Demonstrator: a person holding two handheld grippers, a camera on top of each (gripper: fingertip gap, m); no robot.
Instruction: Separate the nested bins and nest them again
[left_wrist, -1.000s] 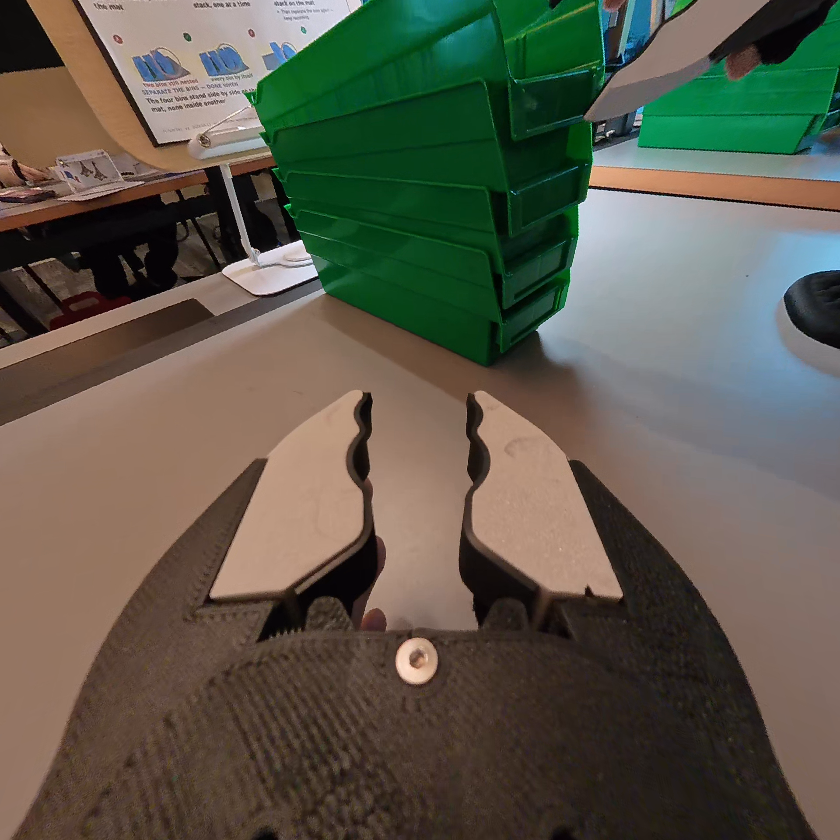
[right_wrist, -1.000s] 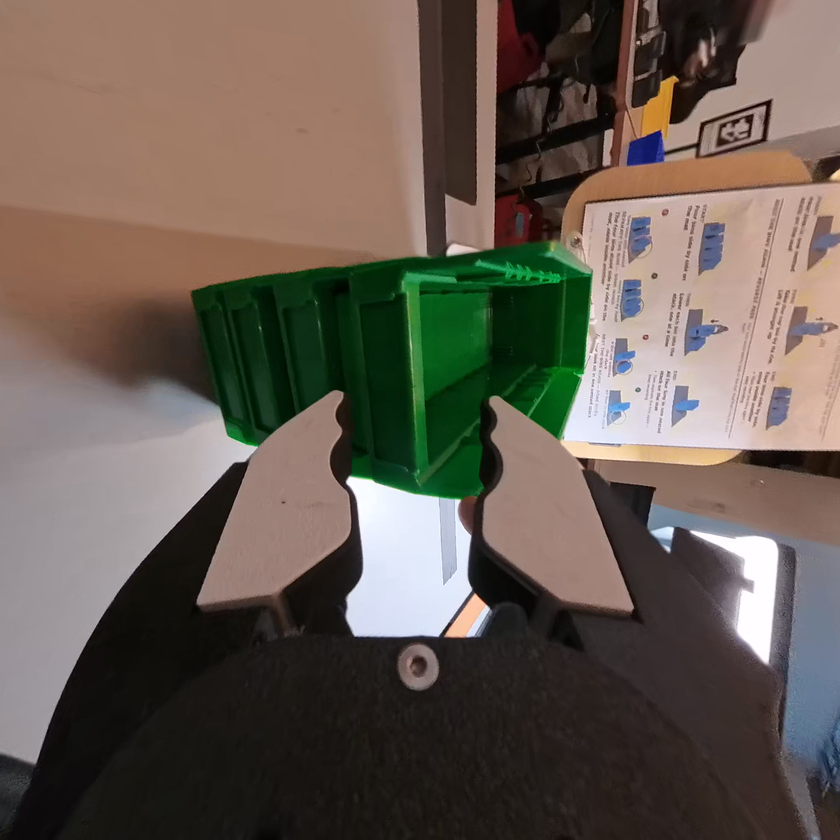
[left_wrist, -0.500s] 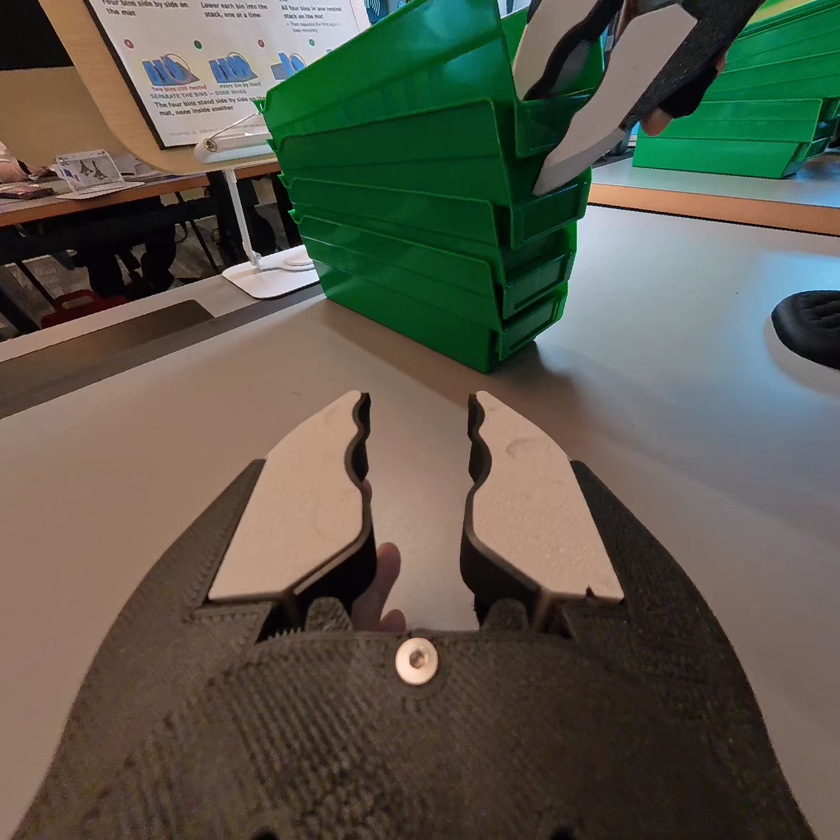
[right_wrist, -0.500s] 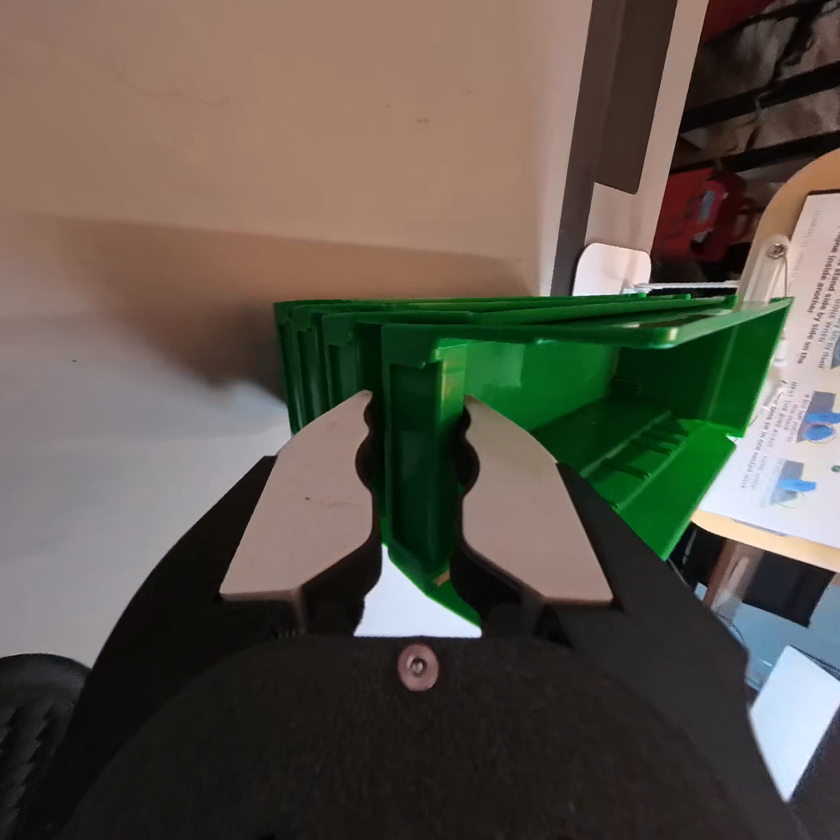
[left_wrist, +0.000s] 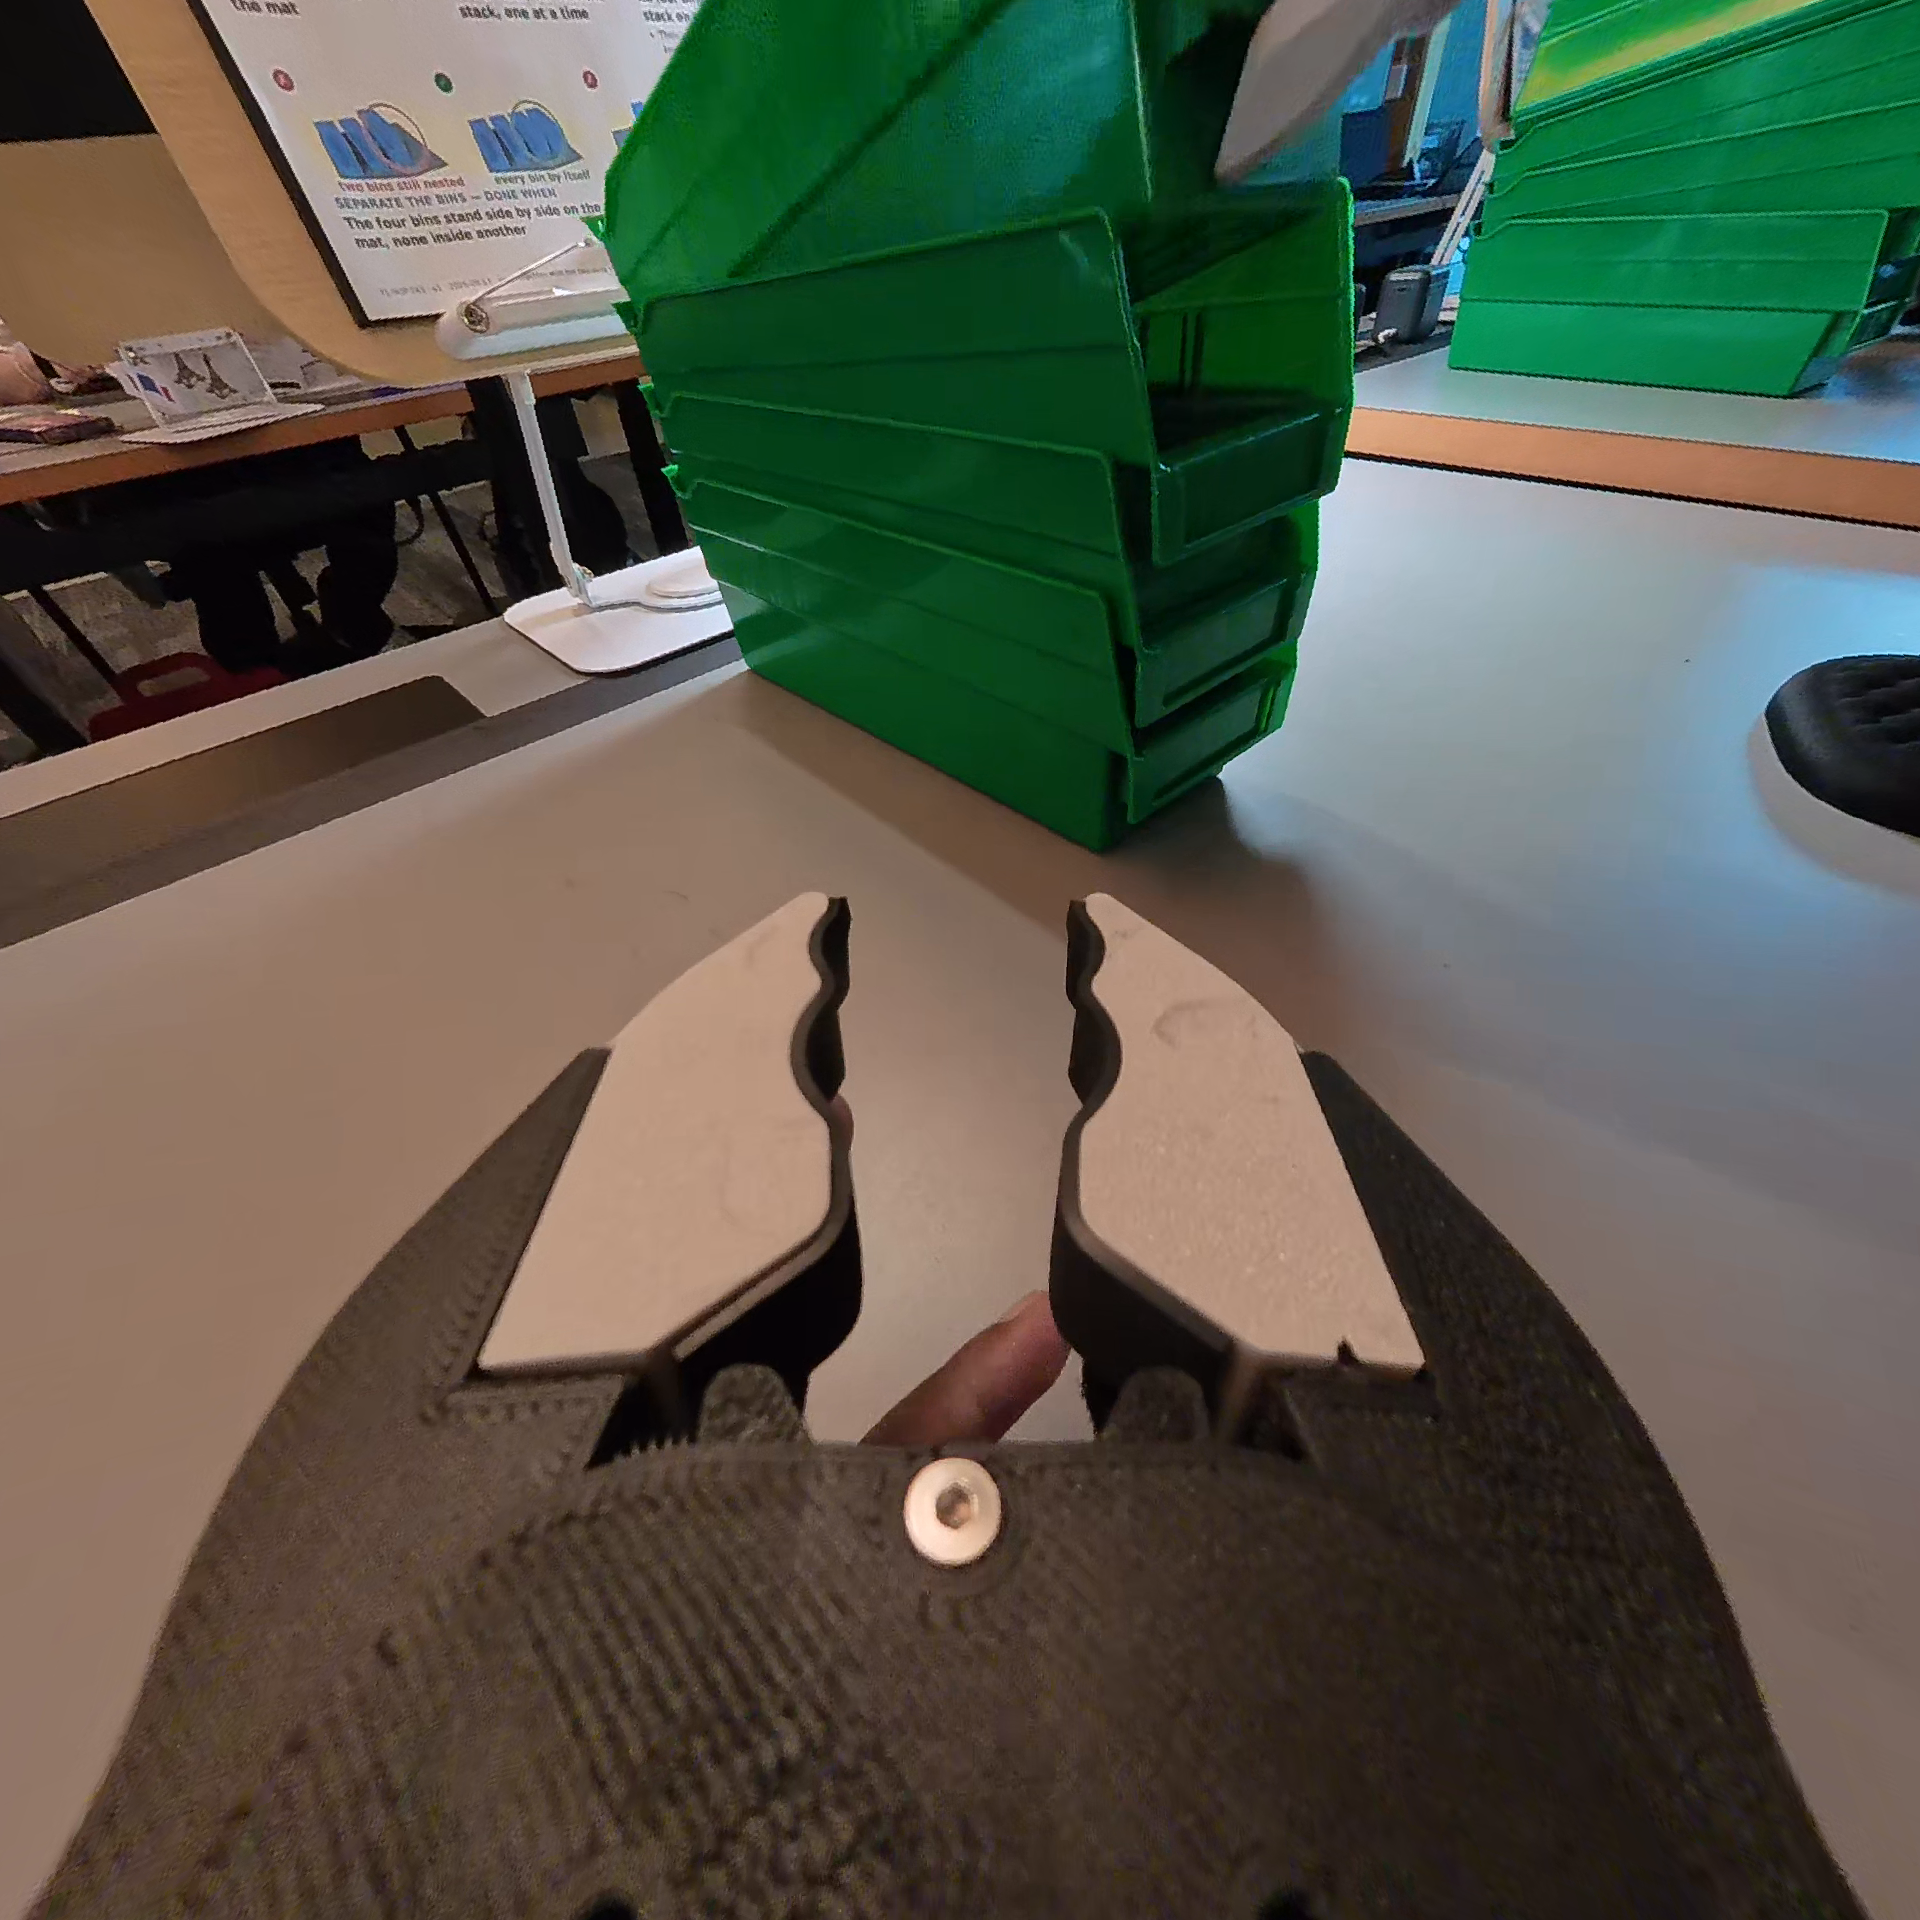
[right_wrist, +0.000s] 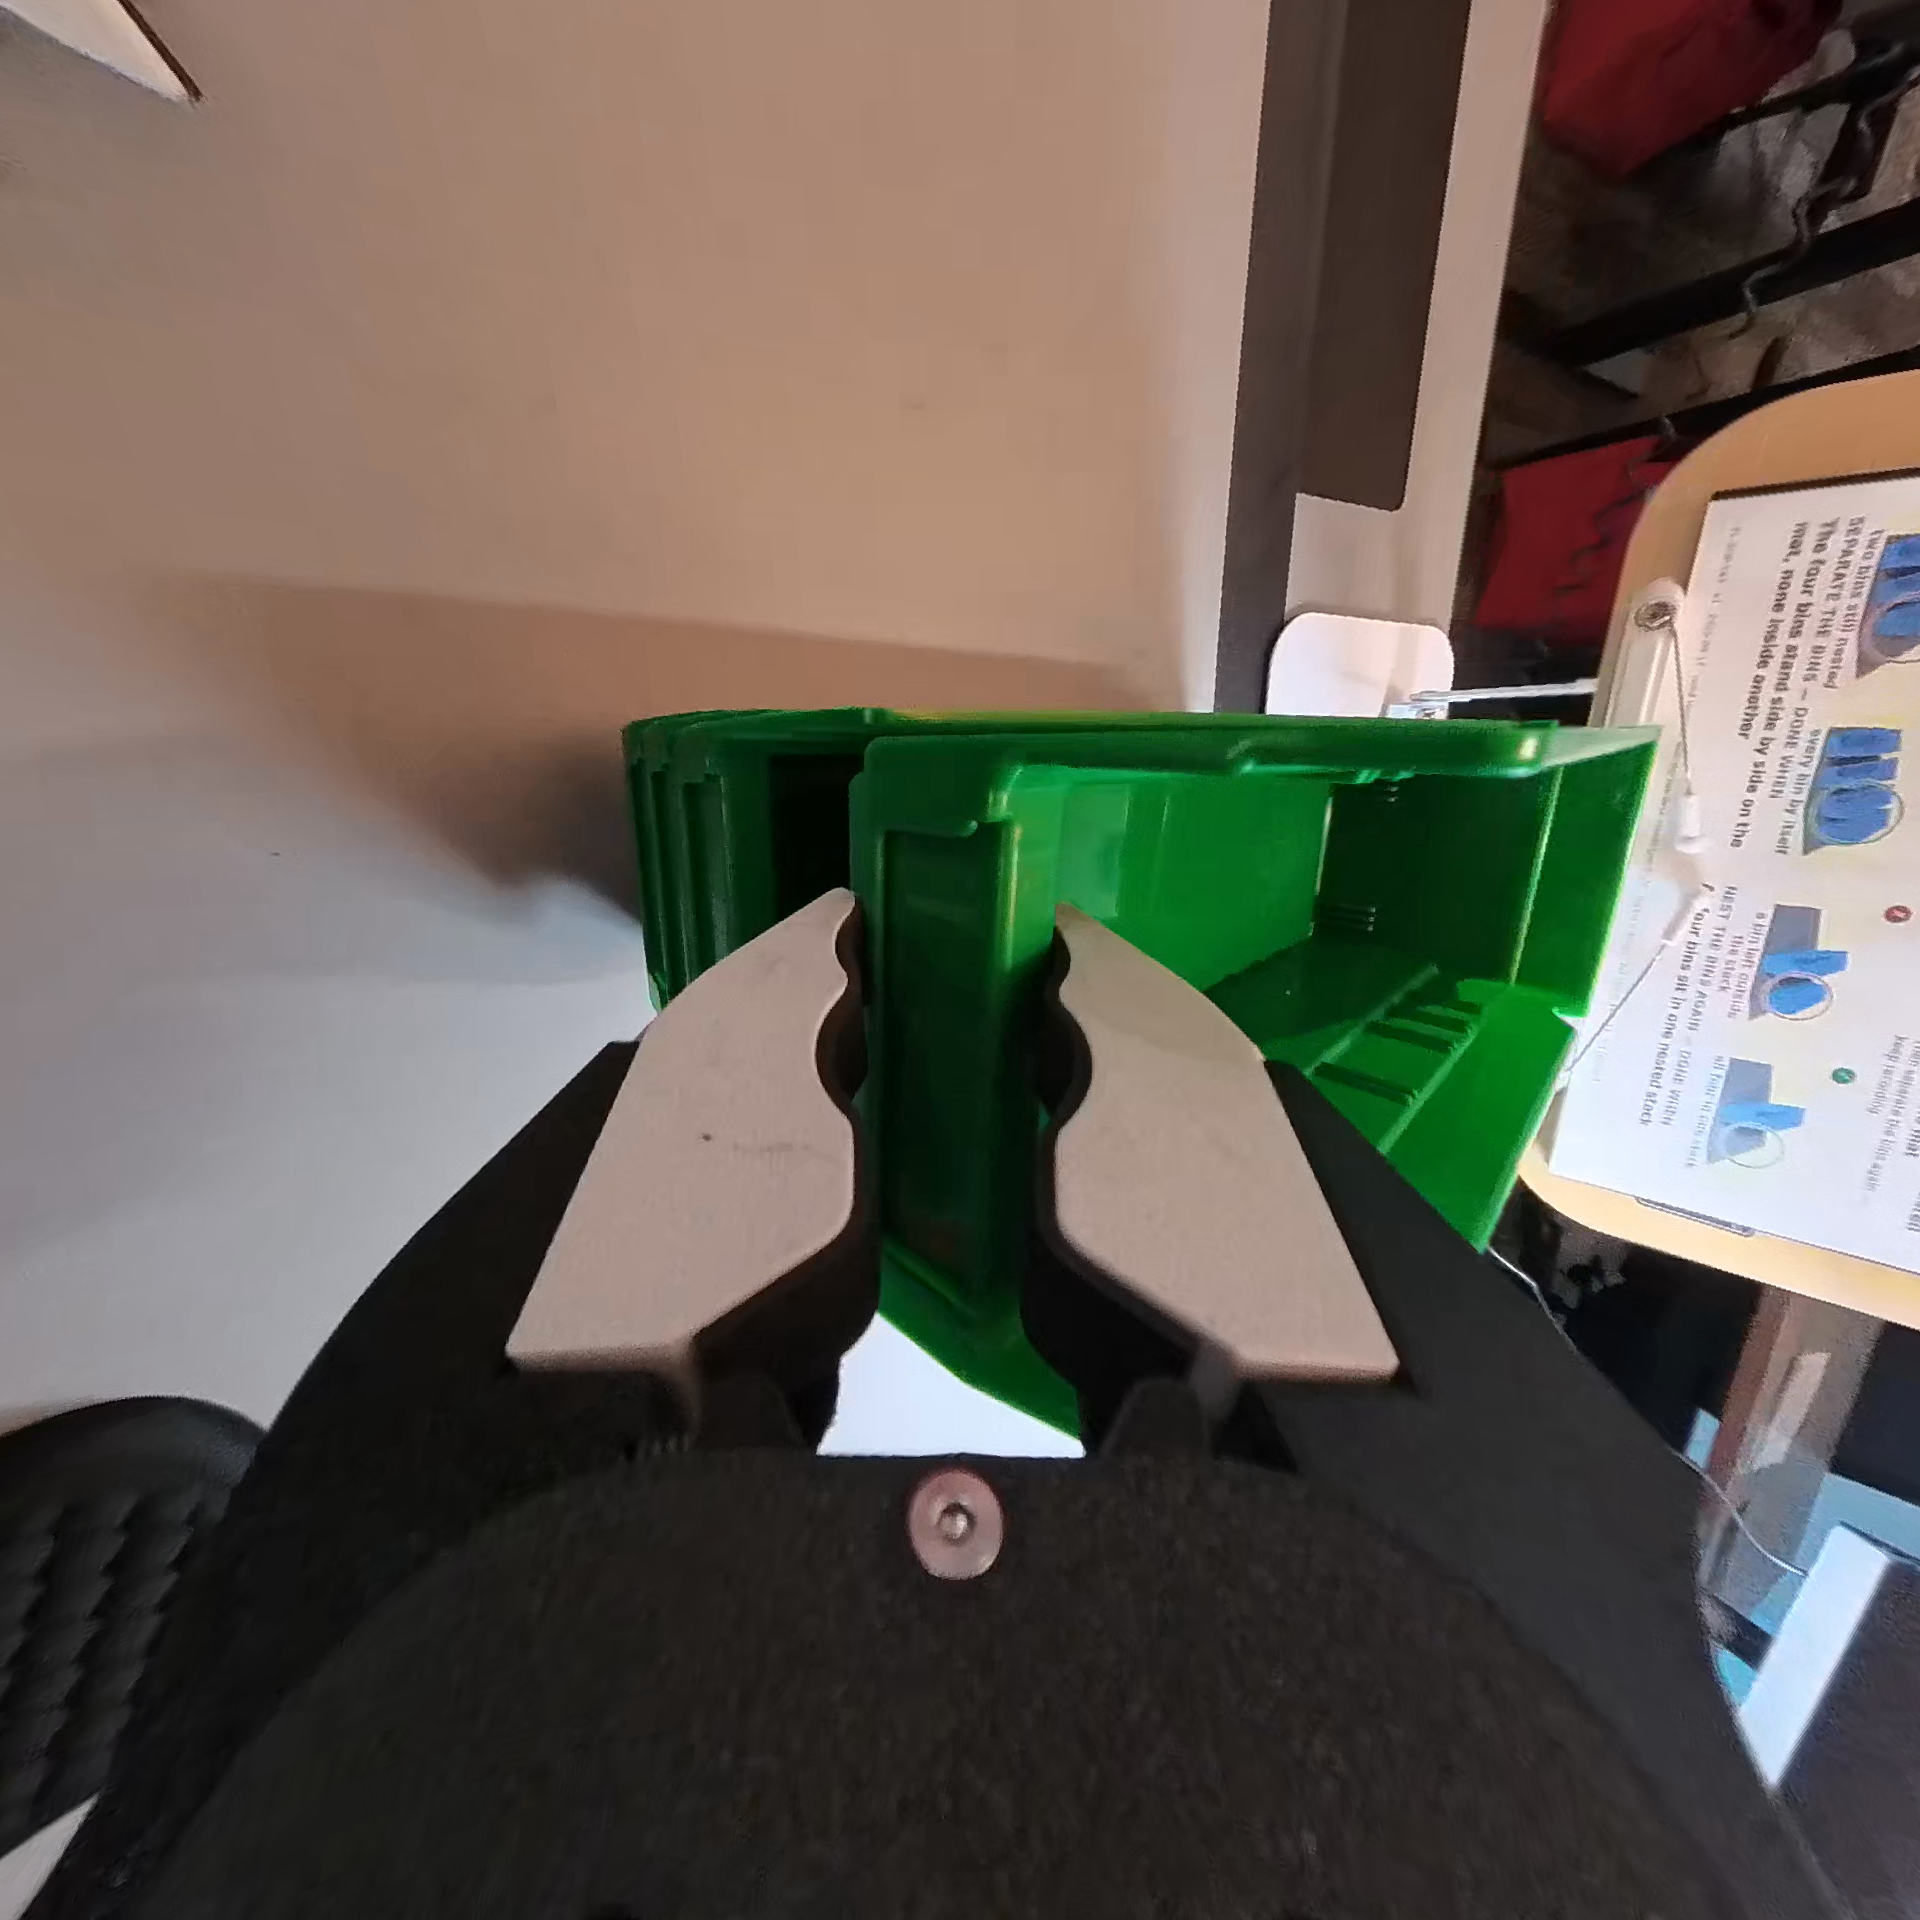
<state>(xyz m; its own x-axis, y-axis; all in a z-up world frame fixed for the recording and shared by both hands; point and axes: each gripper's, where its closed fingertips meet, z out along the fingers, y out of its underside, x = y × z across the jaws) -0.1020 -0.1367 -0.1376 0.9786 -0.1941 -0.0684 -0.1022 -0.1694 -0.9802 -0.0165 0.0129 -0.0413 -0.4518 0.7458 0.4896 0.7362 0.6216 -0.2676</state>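
Observation:
A stack of nested green bins (left_wrist: 987, 540) stands on the grey table (left_wrist: 1507, 987) ahead of my left gripper (left_wrist: 948, 925), which is open and empty, low over the table. The top bin (left_wrist: 914, 135) is tilted up at its front, partly lifted off the stack. My right gripper (right_wrist: 951, 914) is shut on the front wall of that top bin (right_wrist: 1195, 935); one of its fingers (left_wrist: 1299, 73) shows at the top of the left wrist view. The lower bins (right_wrist: 717, 831) show behind it in the right wrist view.
A white lamp base (left_wrist: 623, 618) and an instruction board (left_wrist: 416, 156) stand behind the stack. A second stack of green bins (left_wrist: 1683, 239) sits on another table at the far right. A black round pad (left_wrist: 1849, 738) lies on the table at the right. Spacing between my two grippers at the tips: around 20 cm.
My right gripper came onto the top bin's front wall and shut on it. The top bin's front has since tipped upward off the stack. The left gripper has stayed open and nearly still.

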